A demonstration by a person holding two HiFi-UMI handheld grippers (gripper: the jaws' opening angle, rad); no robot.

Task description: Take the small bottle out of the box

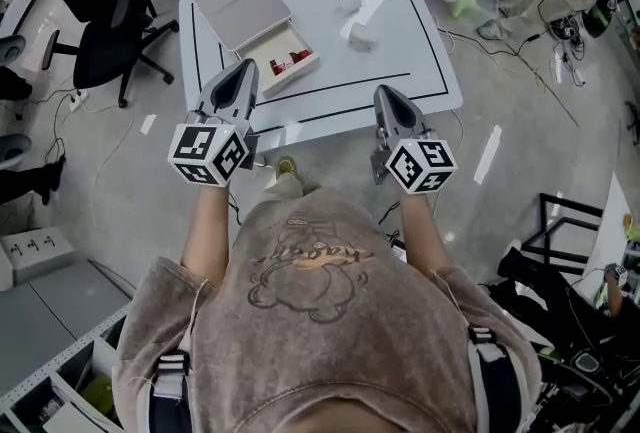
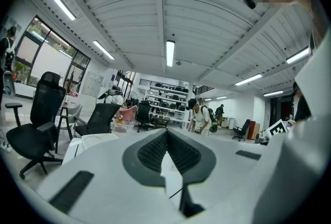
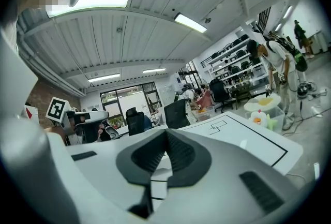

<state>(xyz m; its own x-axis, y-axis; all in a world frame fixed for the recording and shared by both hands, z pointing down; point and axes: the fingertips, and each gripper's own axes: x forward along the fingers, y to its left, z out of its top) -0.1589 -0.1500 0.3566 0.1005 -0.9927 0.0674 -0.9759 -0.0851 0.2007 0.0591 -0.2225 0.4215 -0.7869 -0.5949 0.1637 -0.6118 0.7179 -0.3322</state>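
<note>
While held near table (image 1: pixel 400 51) | left tool (image 1: pixel 245 69) closed, empty | right tool (image 1: pixel 385 92) closed, empty

Right gripper (image 3: pixel 166 134): lower centre of the frame, jaws together at the tips, nothing between them.
Table (image 3: pixel 243 137): white with black lines, right of centre, behind the jaws.
Office chairs (image 3: pixel 175 112): black, centre, beyond the table.
Person (image 3: pixel 279 60): upper right, bent forward near shelves (image 3: pixel 232 70).
Marker cube (image 3: pixel 57 109): left edge.
Ceiling light (image 3: pixel 88 4): upper left, lit.
</note>
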